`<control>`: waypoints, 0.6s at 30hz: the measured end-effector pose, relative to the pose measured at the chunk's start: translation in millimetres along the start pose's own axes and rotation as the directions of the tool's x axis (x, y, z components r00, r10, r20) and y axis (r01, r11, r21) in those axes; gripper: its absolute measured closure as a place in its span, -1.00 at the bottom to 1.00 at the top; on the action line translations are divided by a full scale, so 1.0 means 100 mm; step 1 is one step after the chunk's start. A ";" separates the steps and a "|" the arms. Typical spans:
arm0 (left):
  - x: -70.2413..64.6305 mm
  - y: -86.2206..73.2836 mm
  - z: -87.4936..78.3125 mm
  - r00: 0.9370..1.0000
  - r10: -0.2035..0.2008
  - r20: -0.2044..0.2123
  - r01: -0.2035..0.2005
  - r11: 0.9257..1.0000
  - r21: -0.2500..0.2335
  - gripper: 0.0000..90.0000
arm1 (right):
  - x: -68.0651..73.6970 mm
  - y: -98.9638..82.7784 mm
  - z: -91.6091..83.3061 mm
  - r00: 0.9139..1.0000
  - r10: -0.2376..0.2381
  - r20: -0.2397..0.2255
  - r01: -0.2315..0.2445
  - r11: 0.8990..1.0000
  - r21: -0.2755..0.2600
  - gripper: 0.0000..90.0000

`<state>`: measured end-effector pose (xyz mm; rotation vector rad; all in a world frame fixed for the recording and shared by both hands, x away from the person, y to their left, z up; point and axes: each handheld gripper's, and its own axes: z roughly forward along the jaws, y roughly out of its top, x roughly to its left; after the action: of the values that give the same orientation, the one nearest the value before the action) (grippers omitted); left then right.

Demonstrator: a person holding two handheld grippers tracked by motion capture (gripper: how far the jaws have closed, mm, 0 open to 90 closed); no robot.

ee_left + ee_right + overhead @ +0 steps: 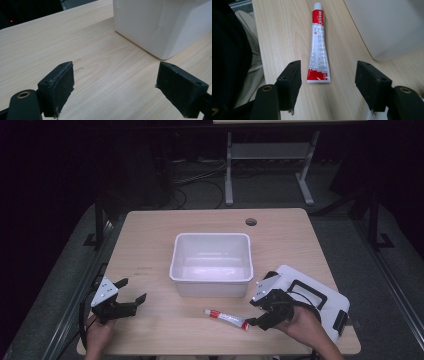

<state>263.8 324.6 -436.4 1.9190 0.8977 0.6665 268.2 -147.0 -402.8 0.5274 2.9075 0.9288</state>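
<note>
Wooden table (150, 245), tube (226, 318) lying flat, cap away from open right tongs (328, 72)

A tub (211, 264) sits at the middle of the table (150, 230). Near of it, slightly right, a tube (226, 318) lies flat on the tabletop. Just right of the tube is the right gripper (256, 321), with a lid (320, 300) behind it at the near right corner. The left gripper (132, 290) rests well left, near the near left edge.

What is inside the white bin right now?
The white bin appears to hold nothing; its bare glossy floor shows. The inside of its near wall is hidden. The tube lies outside on the table.
</note>
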 end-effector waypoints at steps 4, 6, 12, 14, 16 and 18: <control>0.00 0.00 0.00 1.000 0.000 -0.001 0.000 1.000 -0.001 -0.69 | 0.01 0.03 0.02 1.000 -0.005 -0.004 0.005 1.000 0.004 -0.18; 0.00 0.00 0.00 1.000 0.000 -0.001 0.000 1.000 -0.002 -0.69 | 0.01 0.06 0.03 1.000 -0.012 -0.008 0.012 1.000 0.001 -0.18; 0.00 0.00 0.00 1.000 0.001 -0.001 -0.001 1.000 -0.002 -0.69 | 0.02 0.09 0.05 1.000 -0.014 -0.012 0.014 1.000 -0.001 -0.18; 0.00 0.00 0.00 1.000 0.001 -0.001 -0.001 1.000 -0.001 -0.69 | 0.02 0.10 0.08 1.000 -0.019 -0.017 0.019 1.000 -0.001 -0.18; 0.00 0.00 0.00 1.000 0.000 -0.002 0.000 1.000 -0.002 -0.69 | 0.03 0.12 0.10 0.999 -0.021 -0.024 0.021 1.000 -0.002 -0.18; 0.00 0.00 -0.01 1.000 0.001 0.000 -0.001 1.000 -0.002 -0.69 | 0.03 0.14 0.12 0.999 -0.023 -0.028 0.023 1.000 -0.001 -0.18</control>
<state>263.5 324.9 -435.9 1.9173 0.8958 0.6677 271.1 -129.2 -404.4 0.4839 2.9320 0.9418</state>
